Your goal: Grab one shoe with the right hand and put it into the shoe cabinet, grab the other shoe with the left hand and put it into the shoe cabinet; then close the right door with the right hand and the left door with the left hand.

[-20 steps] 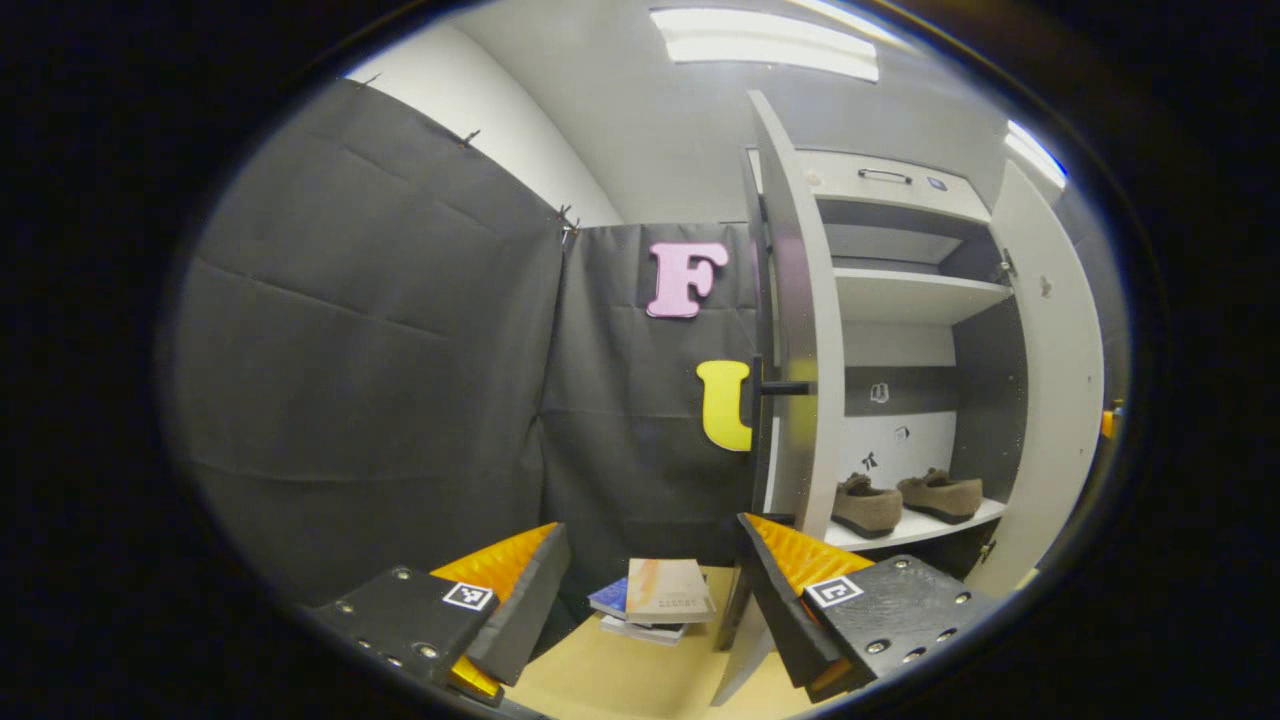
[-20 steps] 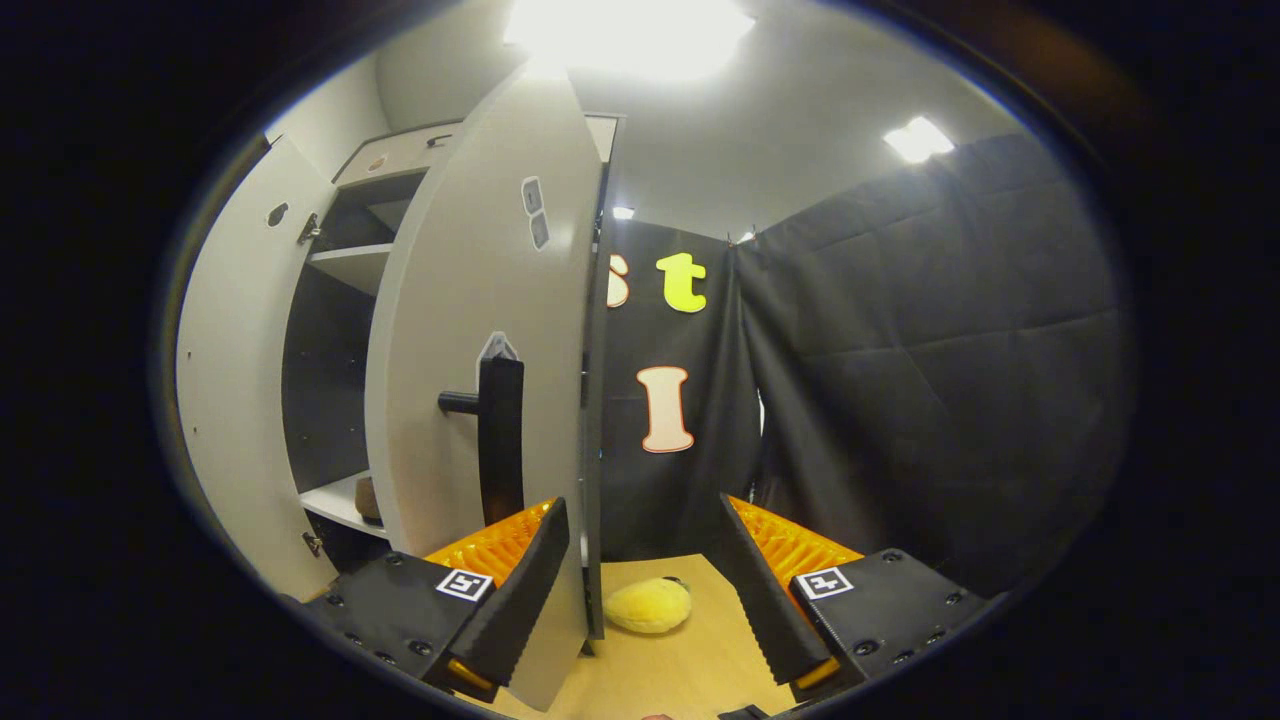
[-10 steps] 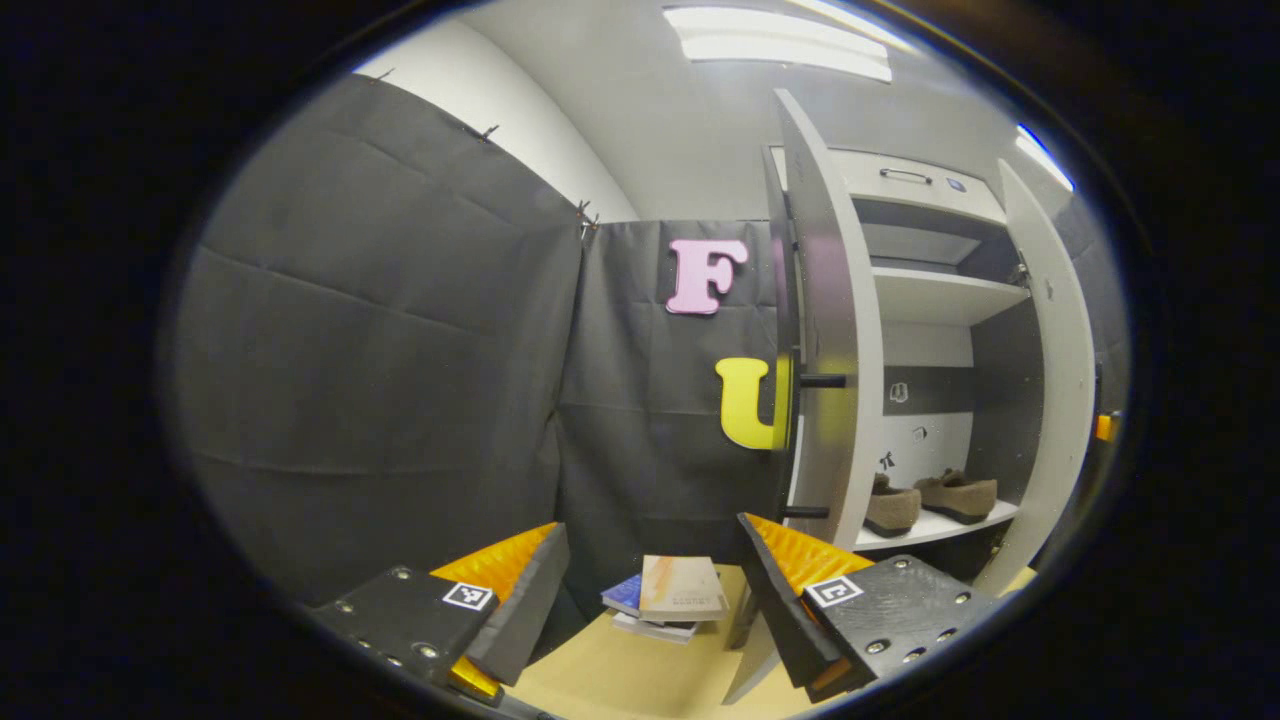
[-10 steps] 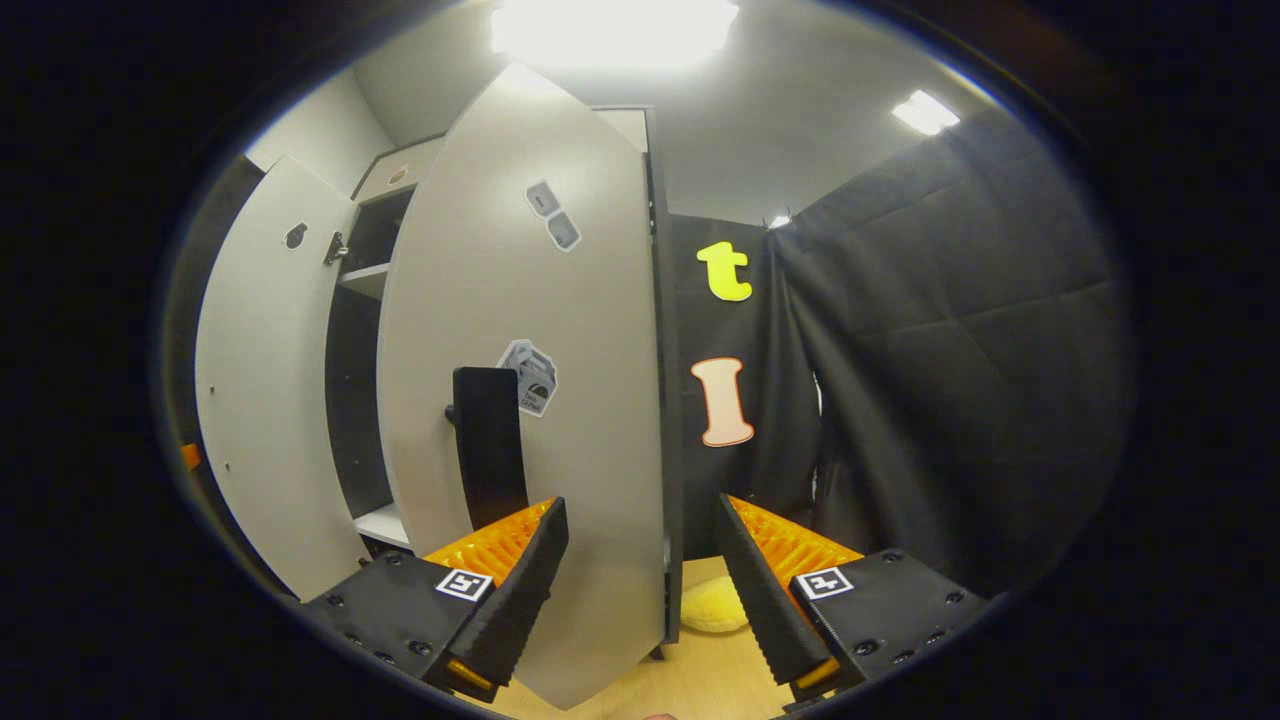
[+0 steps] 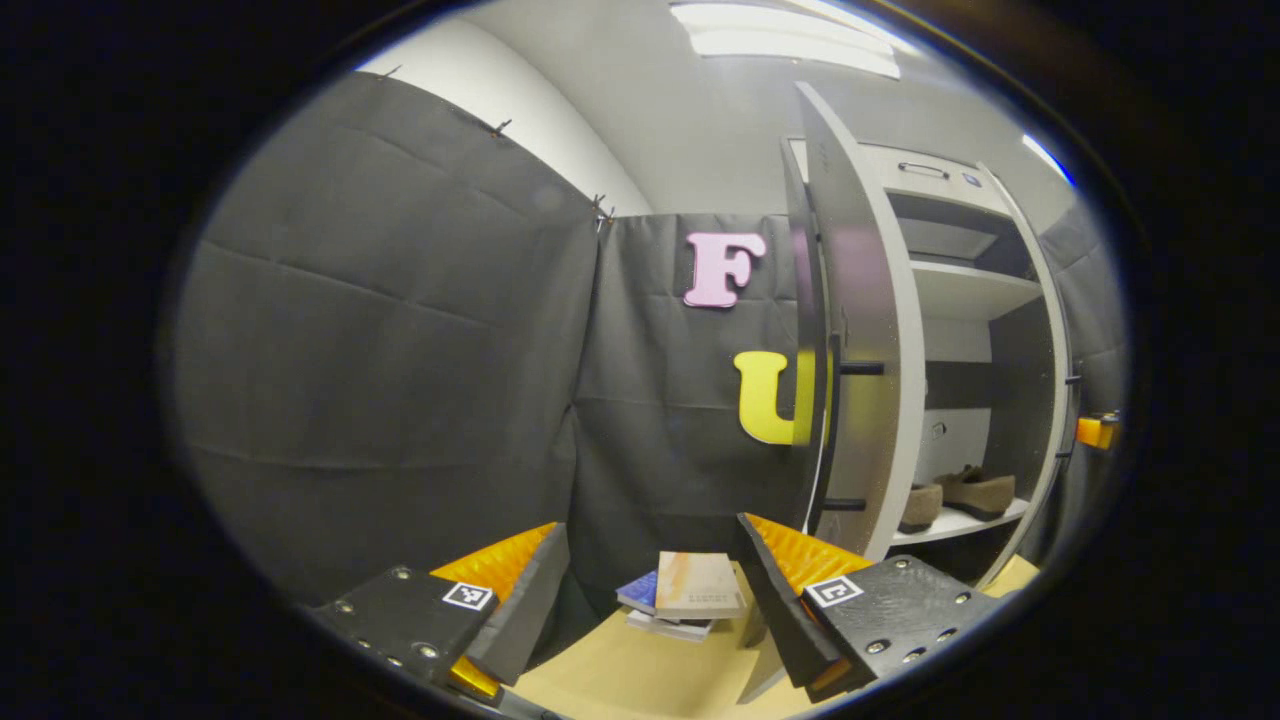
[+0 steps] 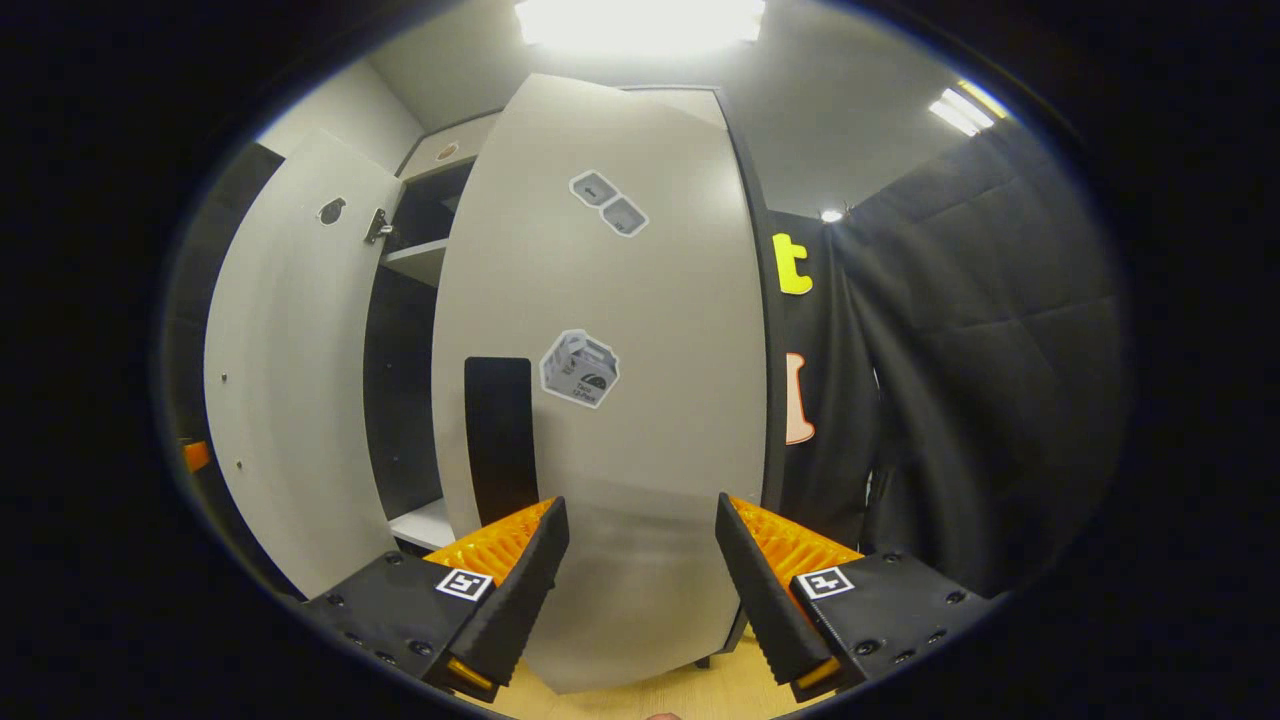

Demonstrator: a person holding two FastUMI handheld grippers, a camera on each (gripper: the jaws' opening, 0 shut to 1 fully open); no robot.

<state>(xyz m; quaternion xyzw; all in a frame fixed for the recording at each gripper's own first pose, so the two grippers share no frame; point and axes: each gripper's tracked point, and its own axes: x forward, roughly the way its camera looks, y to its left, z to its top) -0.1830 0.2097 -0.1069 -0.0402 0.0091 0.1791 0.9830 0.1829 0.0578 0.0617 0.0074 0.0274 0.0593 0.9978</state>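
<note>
two brown suede shoes (image 5: 960, 492) sit side by side on your grey shoe cabinet's lower shelf (image 5: 955, 522) | right door (image 6: 610, 380) almost closed, left door (image 5: 860, 330) ajar | your left gripper (image 5: 650, 585) and right gripper (image 6: 640, 580) gape wide, holding nothing

In the right gripper view the right door (image 6: 610, 380) stands broadside at 12 o'clock, just beyond the parted fingers of the right gripper (image 6: 640, 575), with its black handle (image 6: 500, 440) at 11 o'clock; a narrow dark gap into the cabinet (image 6: 400, 390) remains at 10 o'clock, bounded by the left door (image 6: 290, 380). In the left gripper view the left door (image 5: 860, 330) stands edge-on at 2 o'clock. A stack of books (image 5: 685, 598) lies on the floor at 12 o'clock between the fingers of the left gripper (image 5: 650, 590), and open floor (image 5: 620, 675) lies nearer.
</note>
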